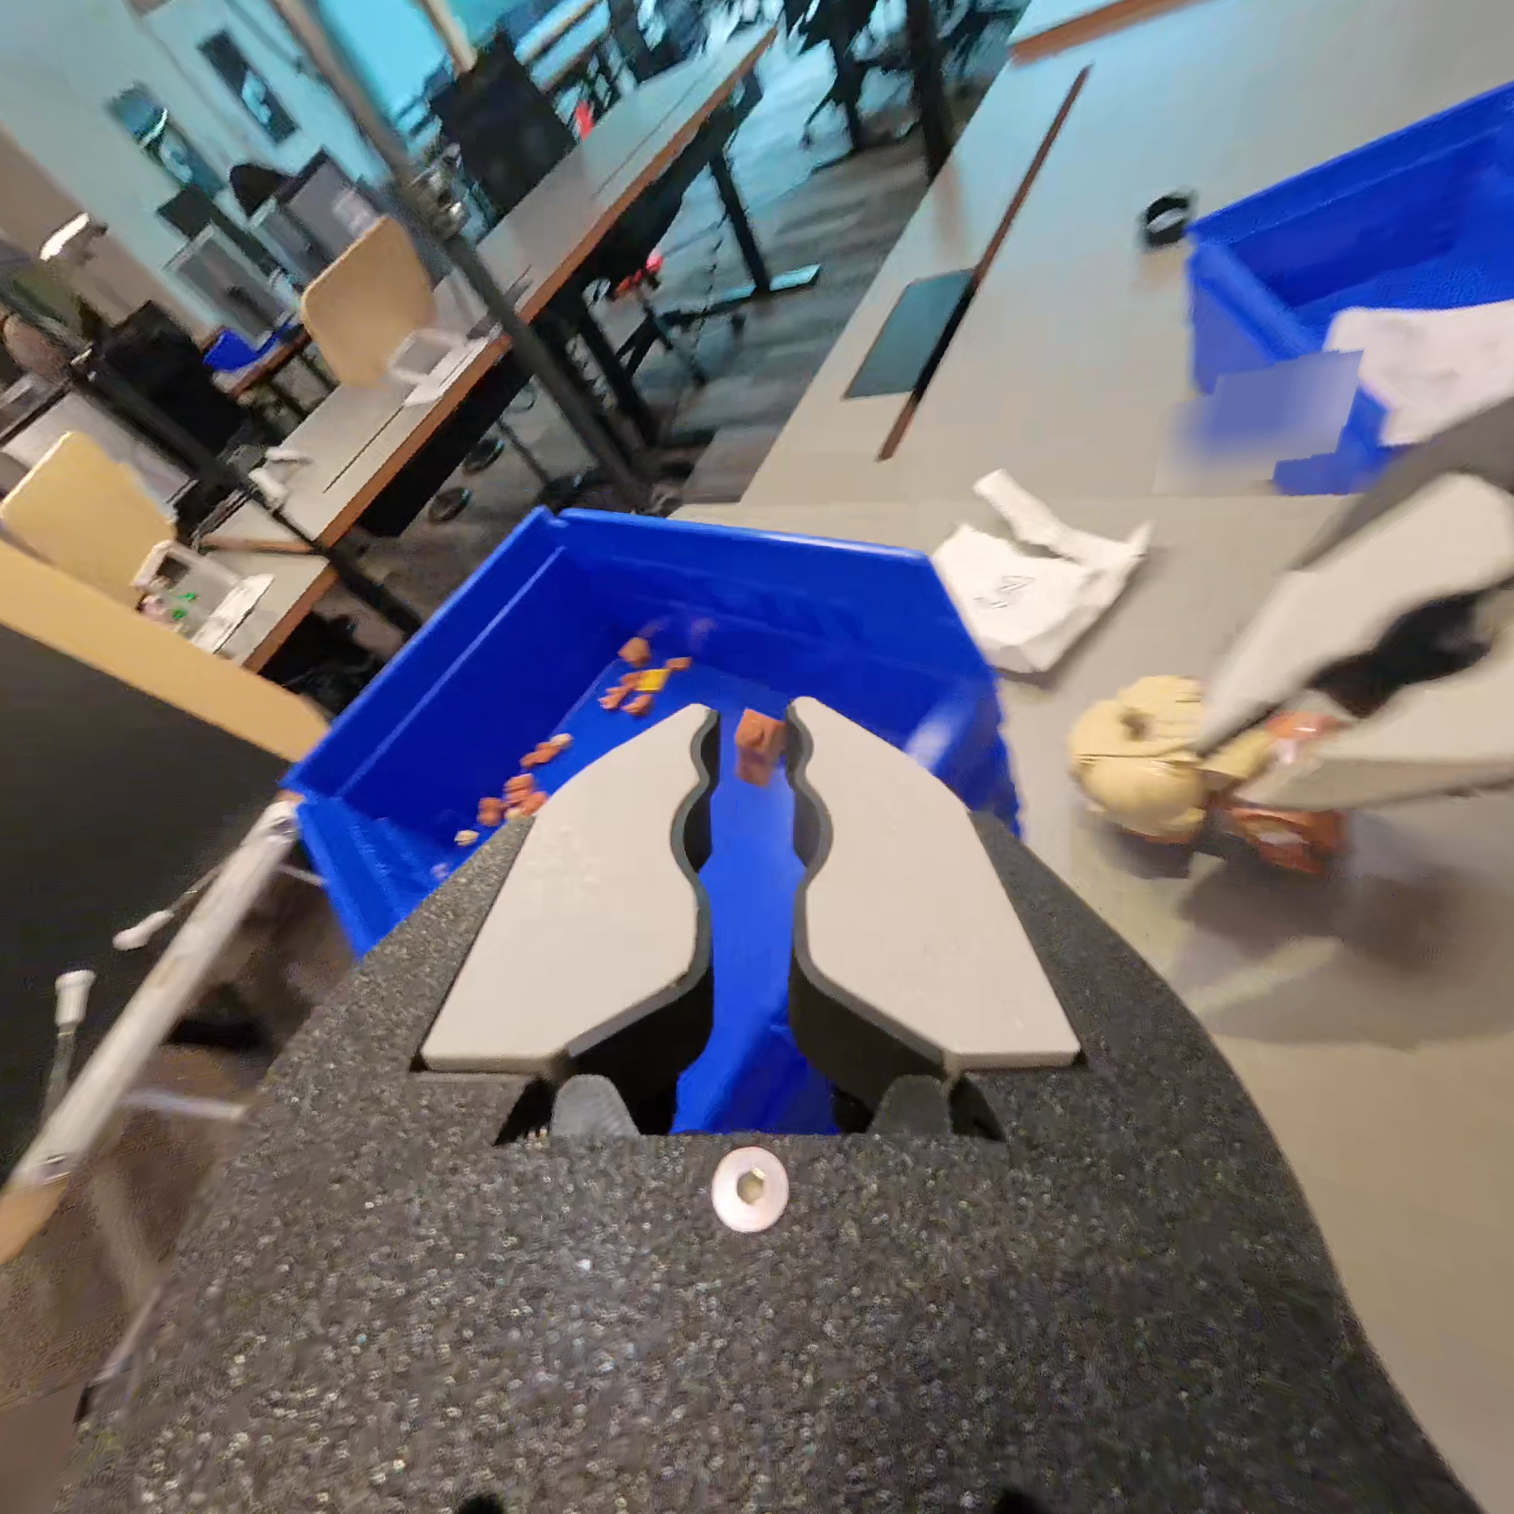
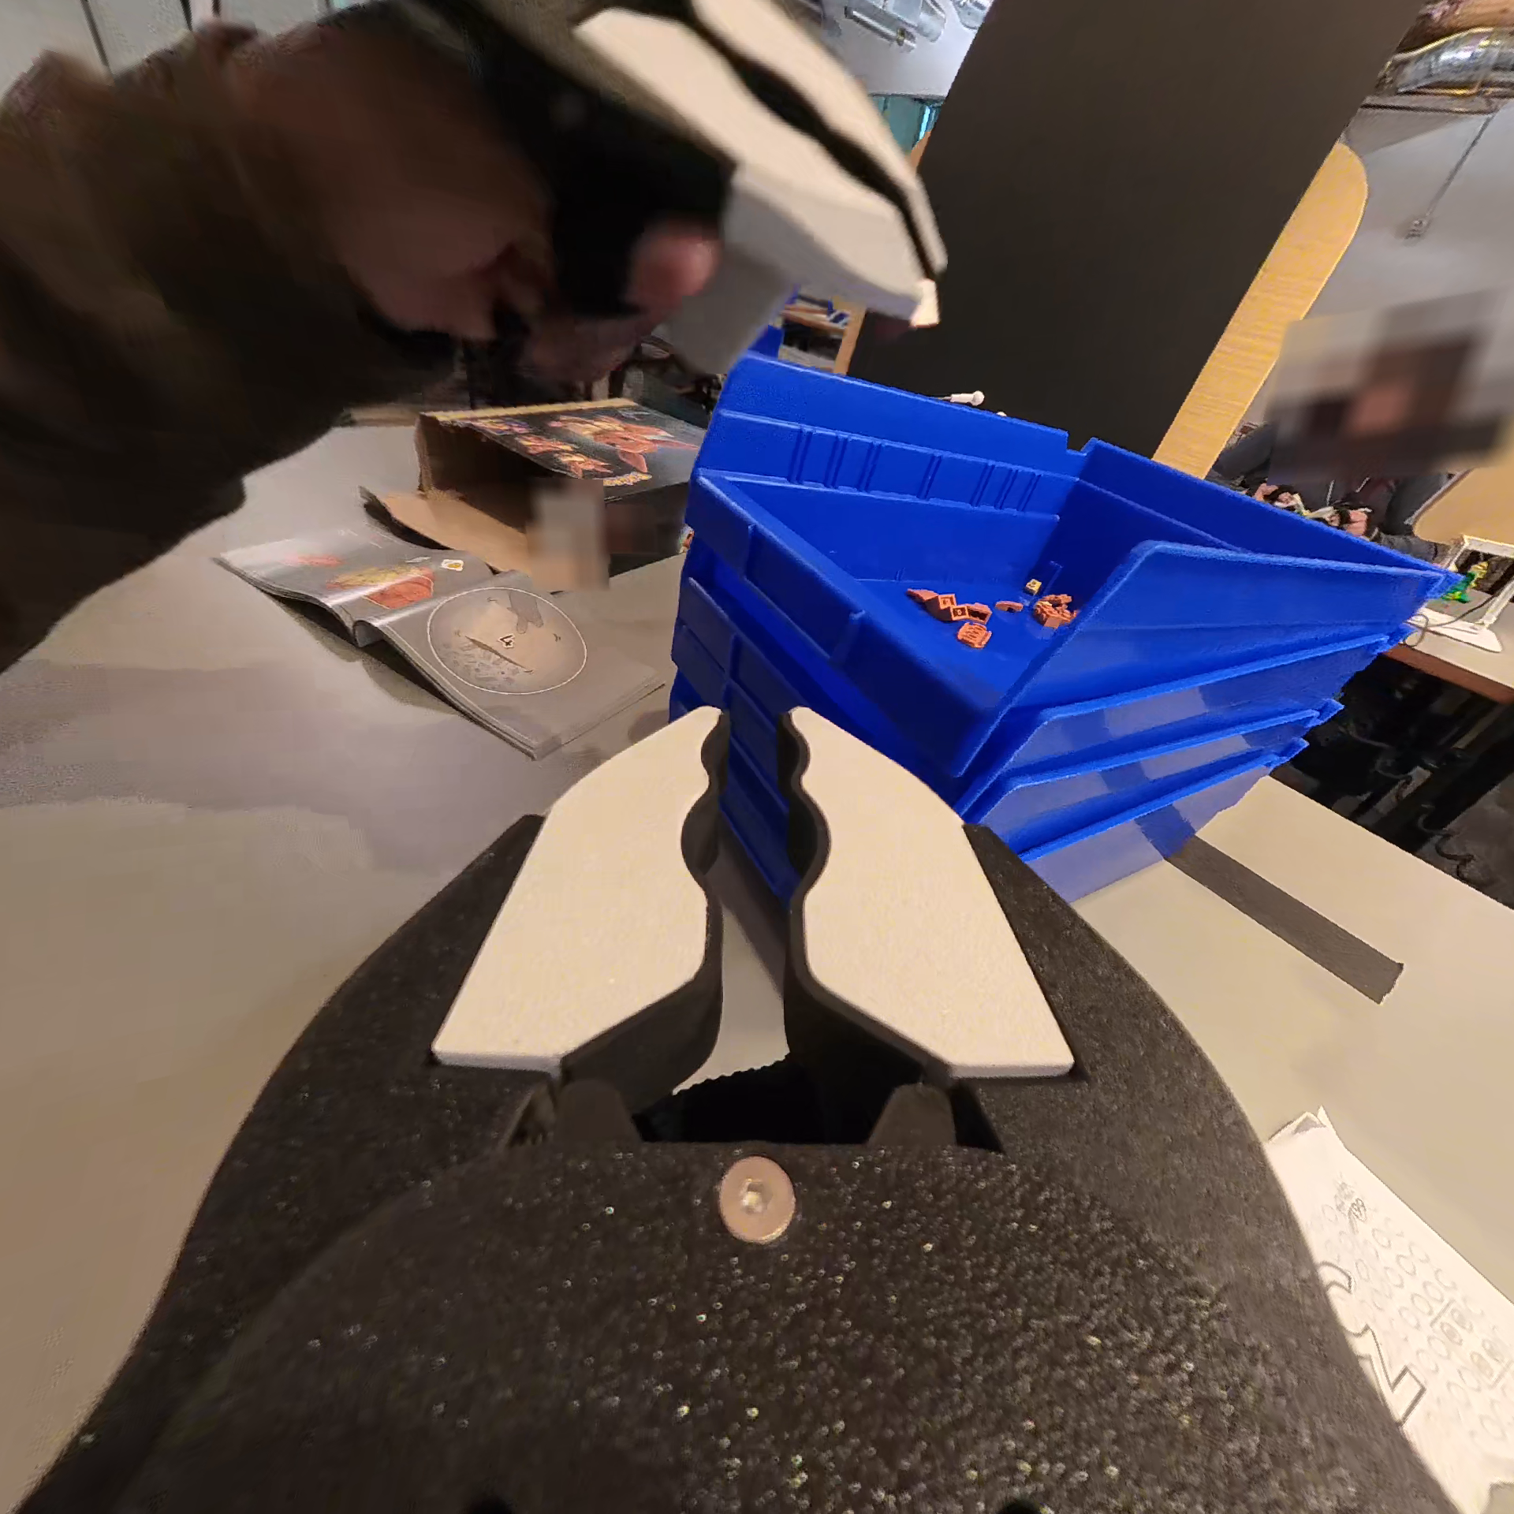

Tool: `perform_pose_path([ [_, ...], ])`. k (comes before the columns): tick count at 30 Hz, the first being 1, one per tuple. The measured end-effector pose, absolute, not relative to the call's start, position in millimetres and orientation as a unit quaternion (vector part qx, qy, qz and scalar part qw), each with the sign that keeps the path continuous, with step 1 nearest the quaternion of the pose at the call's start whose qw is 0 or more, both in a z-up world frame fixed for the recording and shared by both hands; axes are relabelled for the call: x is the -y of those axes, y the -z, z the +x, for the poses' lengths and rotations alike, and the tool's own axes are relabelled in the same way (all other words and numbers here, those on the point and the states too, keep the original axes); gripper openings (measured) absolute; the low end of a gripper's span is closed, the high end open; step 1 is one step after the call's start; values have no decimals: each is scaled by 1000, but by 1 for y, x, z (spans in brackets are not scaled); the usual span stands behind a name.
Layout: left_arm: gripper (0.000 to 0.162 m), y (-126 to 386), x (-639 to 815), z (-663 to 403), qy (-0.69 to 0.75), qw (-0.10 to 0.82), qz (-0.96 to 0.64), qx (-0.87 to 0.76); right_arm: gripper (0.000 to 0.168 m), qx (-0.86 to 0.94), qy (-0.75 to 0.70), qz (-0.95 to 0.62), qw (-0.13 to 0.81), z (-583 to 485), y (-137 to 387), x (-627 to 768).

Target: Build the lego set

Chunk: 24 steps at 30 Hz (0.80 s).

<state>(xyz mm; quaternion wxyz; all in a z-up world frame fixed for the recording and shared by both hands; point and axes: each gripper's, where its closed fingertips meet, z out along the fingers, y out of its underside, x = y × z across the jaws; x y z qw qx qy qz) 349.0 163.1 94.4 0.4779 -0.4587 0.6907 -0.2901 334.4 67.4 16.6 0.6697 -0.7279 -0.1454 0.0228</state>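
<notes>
A: Blue bin (image 1: 508,680) straight ahead at twelve o'clock, brown bricks (image 1: 524,790) scattered on its floor, and the left gripper (image 1: 752,721) is above it, pinching a brown brick (image 1: 758,741) between its tips!

B: Right gripper (image 2: 754,725)?

A: In its own view the tips sit a little apart with nothing between them, pointing at the bin stack. In the left view, though, it is over at three o'clock, with its tips on the tan and brown model (image 1: 1147,762) on the grey table (image 1: 1065,328). Gripping it? Cannot tell.

B: And the booklet (image 2: 459,631)?

A: Lying open at ten o'clock in the right view, beside the box (image 2: 524,459).
</notes>
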Motion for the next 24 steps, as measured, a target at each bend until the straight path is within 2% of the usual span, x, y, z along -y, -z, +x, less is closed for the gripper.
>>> perform_pose_path([
  [5,33,-77,-218,395,166,432,-493,-737,11,146,-26,-731,666,337,-12,-67],
  [10,31,-10,-272,397,-62,297,-460,-834,11,158,-25,-739,655,333,-6,-69],
  [14,29,16,-308,389,-208,197,-399,-871,11,166,-28,-741,650,329,-4,-70],
  [24,33,43,-315,396,-203,87,-385,-896,11,172,-35,-743,646,327,-2,-69],
])
